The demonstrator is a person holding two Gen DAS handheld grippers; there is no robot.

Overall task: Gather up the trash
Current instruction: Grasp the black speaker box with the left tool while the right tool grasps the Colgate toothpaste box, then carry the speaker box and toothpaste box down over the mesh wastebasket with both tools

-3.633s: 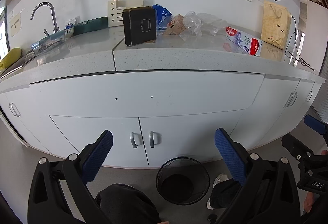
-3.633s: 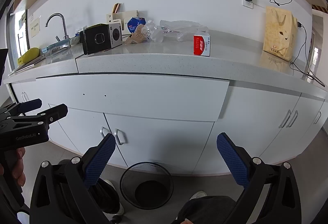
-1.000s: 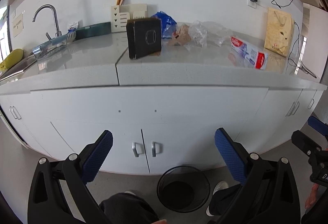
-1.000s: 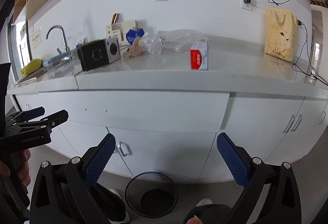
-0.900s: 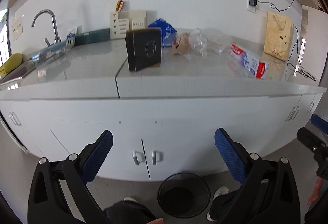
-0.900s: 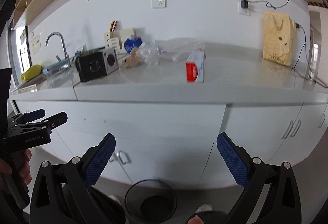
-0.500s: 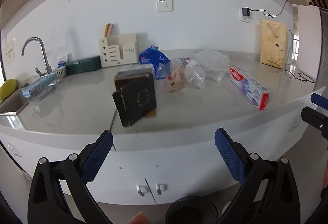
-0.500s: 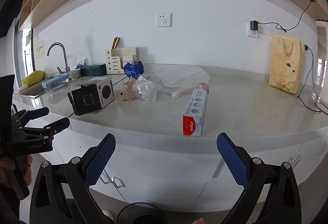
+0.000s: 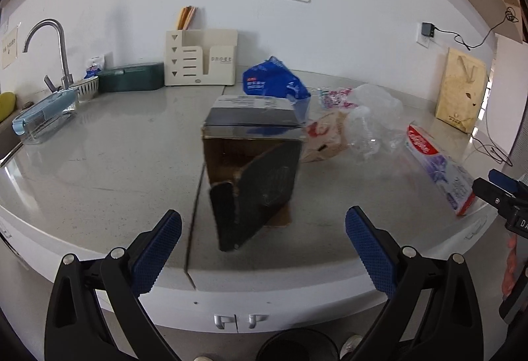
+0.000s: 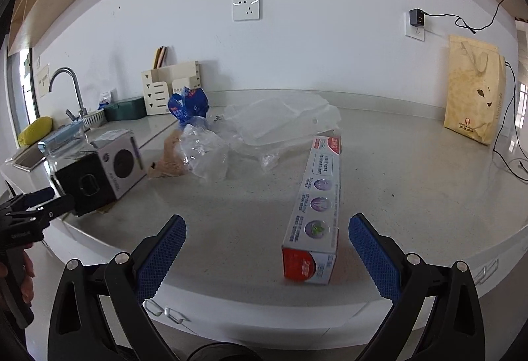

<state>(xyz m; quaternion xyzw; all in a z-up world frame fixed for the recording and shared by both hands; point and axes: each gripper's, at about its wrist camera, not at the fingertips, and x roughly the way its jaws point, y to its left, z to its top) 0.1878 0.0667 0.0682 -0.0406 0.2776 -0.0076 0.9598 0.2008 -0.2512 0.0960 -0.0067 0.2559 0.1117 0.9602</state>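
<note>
Only left tongs (image 9: 263, 244) face the box's (image 9: 254, 169) open flap.

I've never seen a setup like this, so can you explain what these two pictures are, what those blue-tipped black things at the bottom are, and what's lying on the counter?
A person holds a handheld two-finger gripper in each hand, and each carries a fisheye camera looking forward along its fingers. One picture comes from the left gripper, the other from the right gripper; the blue parts are the finger pads. Both grippers are open and hold nothing.

On the grey counter lie an open black cardboard box, a long toothpaste box, crumpled clear plastic, a blue bag and a brown paper scrap. At the far left are a tap and sink. The rim of a dark bin shows on the floor below.
</note>
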